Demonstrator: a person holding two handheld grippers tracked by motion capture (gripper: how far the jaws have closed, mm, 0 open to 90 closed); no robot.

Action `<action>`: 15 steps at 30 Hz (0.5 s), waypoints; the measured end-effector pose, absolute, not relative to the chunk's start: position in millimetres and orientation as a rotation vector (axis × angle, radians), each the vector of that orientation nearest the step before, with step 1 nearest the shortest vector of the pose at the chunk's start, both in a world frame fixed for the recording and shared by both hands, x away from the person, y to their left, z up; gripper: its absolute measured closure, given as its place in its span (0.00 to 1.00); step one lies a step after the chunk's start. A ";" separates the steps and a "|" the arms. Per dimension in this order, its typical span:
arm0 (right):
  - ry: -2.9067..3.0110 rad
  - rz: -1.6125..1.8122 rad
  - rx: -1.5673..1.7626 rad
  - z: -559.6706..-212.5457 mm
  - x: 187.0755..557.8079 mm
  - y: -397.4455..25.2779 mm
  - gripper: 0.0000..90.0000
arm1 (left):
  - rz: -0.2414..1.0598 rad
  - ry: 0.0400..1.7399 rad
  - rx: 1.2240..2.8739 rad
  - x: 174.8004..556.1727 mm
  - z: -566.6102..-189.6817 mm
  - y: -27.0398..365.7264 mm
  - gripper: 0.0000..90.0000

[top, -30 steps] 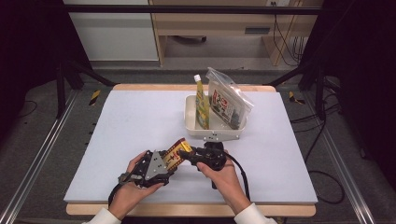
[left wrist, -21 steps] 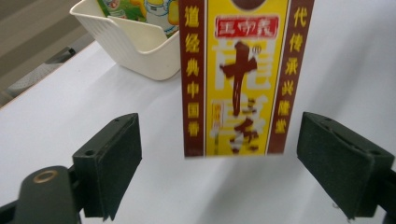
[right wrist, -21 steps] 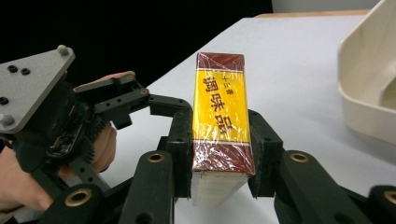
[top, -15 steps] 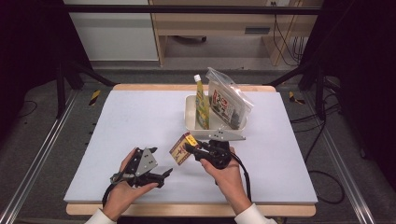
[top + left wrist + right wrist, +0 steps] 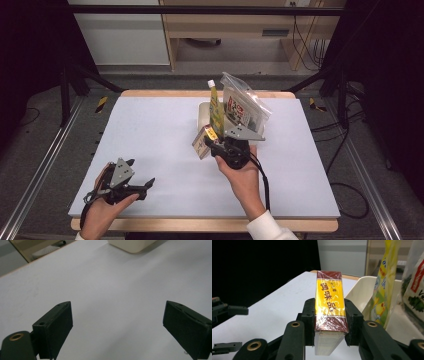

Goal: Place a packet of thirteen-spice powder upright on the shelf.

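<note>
Right gripper (image 5: 329, 322) is clamped on the yellow seasoning box (image 5: 329, 302) beside the cream bin (image 5: 359, 293) at right, so next it probably gets lifted in, while the left gripper (image 5: 120, 322) sits wide open.

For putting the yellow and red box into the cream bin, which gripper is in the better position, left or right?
Right. The right gripper is shut on the box and sits just in front of the bin. The left gripper is open, holds nothing, and rests near the table's front edge.

A small rectangular box wrapped in yellow and dark-red film (image 5: 329, 305) stands upright, held above the desk (image 5: 150, 135) beside a cream tub (image 5: 359, 293).
</note>
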State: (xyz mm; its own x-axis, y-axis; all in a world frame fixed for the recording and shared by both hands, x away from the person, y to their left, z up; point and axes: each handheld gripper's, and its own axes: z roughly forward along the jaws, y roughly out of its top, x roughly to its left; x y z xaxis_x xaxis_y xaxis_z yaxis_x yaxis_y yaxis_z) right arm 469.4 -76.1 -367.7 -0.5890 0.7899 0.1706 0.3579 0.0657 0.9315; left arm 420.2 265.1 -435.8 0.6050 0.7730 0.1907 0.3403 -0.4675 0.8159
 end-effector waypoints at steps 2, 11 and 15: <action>1.953 1.521 1.153 -361.6 472.2 -74.2 0.75 | 0.716 0.890 2.062 422.4 -436.6 267.4 0.10; 1.867 1.477 1.187 -344.8 482.1 -69.7 0.75 | 0.744 0.922 2.076 424.4 -439.0 269.1 0.10; 1.822 1.445 1.178 -341.9 484.0 -68.2 0.75 | 0.766 0.917 2.092 424.7 -440.3 268.1 0.10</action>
State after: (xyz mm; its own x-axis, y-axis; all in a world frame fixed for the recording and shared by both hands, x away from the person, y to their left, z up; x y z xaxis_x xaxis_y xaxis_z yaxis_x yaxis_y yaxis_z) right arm 484.0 -68.2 -341.9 -0.4803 0.8703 0.1092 0.3047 0.0488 0.9512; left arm 424.7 268.1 -440.3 0.5712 0.7889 0.2266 0.3637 -0.4908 0.7917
